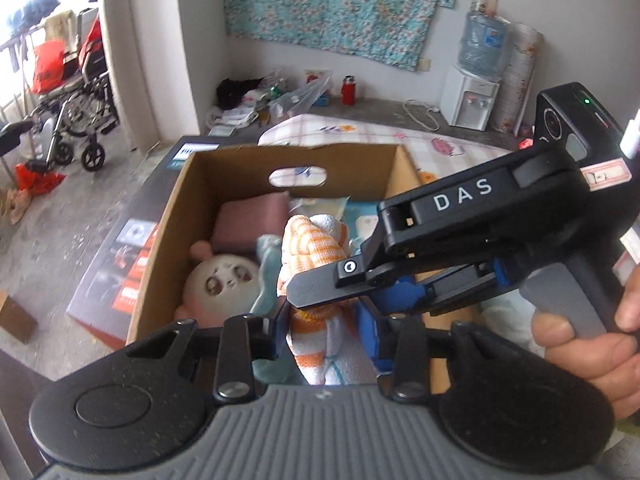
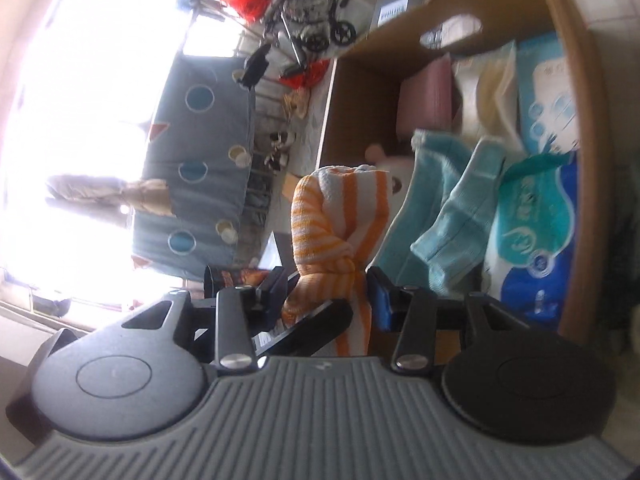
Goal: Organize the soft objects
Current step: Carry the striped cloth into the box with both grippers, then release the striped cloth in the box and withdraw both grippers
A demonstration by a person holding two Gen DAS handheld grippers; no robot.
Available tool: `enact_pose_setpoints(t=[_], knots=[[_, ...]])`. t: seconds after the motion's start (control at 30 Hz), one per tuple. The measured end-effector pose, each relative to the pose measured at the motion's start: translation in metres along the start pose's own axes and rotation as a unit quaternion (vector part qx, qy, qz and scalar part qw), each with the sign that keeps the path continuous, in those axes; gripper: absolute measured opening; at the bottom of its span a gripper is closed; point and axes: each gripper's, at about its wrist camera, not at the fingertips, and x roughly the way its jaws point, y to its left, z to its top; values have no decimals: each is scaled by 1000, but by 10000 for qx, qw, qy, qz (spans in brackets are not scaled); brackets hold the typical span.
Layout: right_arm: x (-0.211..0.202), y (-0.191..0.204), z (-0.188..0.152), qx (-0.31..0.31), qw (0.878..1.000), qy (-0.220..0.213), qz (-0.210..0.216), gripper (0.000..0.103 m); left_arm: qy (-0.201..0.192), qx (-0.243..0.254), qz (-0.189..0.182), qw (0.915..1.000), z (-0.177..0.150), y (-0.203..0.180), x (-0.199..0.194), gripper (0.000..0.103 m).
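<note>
Orange-and-white striped towel [image 1: 316, 240], bunched and pinched from both sides: clamped between the left gripper [image 1: 326, 322] pads low down, and between the right gripper [image 2: 332, 292] jaws, both narrowly set on the cloth. Held in the air above the cardboard box [image 1: 168, 216]. Inside the box: round-faced plush doll [image 1: 222, 276], pink cushion [image 1: 248, 220], teal cloths [image 2: 448, 200], tissue packs [image 2: 536, 232]. Right hand [image 1: 592, 344] wrapped around its handle.

1. Orange-and-white striped towel [image 1: 316, 248], bunched up and twisted, hangs over the open cardboard box [image 1: 160, 240].
2. The box already has a round-faced plush doll [image 1: 222, 280], teal towels [image 2: 448, 200] and a pink cushion [image 1: 252, 220] in it.
</note>
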Motion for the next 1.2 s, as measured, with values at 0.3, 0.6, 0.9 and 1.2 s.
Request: enact_pose_setpoints(t=[0.3,0.6,0.9,1.2], knots=[[93,2,-17,-109,9955,813,-484,44,607,-384,203,9972,-40,58,27,37],[128,-11,-22,-128,9895,1189,-812,48,844,-131,455,9953,-65,66,32,43],[123,-5,-27,-99,9918,1118,-612,54,579,-69,577,9966,-60,66,17,47],[24,10,-34,-397,9992,61,73,61,-313,-99,177,9993,-60,30,-22,66]])
